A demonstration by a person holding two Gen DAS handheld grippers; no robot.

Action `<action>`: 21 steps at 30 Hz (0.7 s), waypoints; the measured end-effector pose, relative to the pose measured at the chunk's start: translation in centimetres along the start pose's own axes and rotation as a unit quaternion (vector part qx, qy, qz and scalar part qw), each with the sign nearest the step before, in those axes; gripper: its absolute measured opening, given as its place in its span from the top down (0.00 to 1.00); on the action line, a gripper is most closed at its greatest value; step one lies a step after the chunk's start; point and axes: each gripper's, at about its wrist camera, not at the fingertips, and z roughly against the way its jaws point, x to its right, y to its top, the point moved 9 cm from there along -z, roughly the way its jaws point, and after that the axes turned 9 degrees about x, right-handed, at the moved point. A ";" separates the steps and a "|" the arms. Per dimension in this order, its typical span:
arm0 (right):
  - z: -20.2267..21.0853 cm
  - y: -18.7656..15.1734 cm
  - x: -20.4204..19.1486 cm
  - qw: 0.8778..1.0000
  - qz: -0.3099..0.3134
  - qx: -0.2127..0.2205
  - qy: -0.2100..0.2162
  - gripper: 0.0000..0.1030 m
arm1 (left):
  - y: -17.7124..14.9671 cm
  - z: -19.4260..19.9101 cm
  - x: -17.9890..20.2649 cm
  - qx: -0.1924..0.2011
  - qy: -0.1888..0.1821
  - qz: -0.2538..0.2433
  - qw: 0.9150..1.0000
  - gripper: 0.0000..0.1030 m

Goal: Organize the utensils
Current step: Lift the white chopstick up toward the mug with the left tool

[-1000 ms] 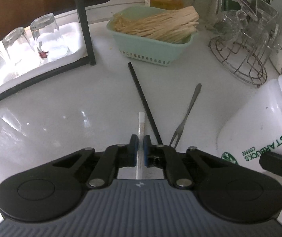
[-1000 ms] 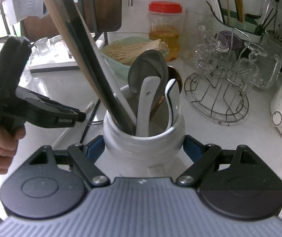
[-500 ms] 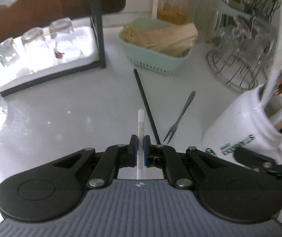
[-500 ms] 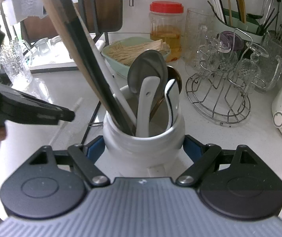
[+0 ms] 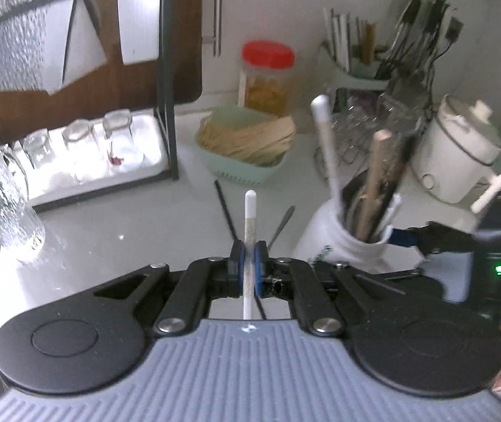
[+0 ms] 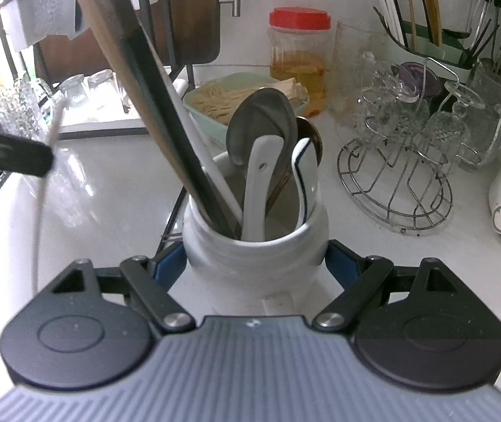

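My left gripper [image 5: 248, 258] is shut on a white chopstick [image 5: 250, 218] and holds it in the air above the counter, tip pointing away. My right gripper [image 6: 255, 258] is shut on a white ceramic utensil jar [image 6: 255, 249] that stands on the counter, a jaw on each side. The jar holds spoons, a white chopstick, a black one and a wooden stick. In the left wrist view the jar [image 5: 324, 235] stands to the right of my left gripper. A black chopstick [image 5: 226, 211] and a small metal fork [image 5: 282, 223] lie on the counter beyond it.
A green basket of wooden sticks [image 5: 247, 144] stands behind. A black rack with upturned glasses [image 5: 85, 147] is at the left, a textured glass [image 5: 2, 200] nearer. A wire glass stand [image 6: 401, 176], a red-lidded jar [image 6: 299, 56] and a white kettle [image 5: 457, 154] stand at the right.
My left gripper has risen and tilted up with the white chopstick, away from the counter. The right gripper and the jar have stayed where they were.
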 end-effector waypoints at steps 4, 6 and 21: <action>-0.1 0.1 0.0 1.000 0.001 0.007 0.001 0.15 | 0.7 1.9 1.2 0.014 -0.014 -0.012 1.000 0.94; -0.2 0.1 -0.1 1.000 0.005 0.010 0.006 0.15 | 0.9 2.5 1.9 0.020 -0.016 -0.017 1.000 0.94; 0.2 -0.1 0.0 0.998 0.034 0.024 0.044 0.15 | 1.7 6.1 4.9 0.079 0.002 0.012 0.997 0.94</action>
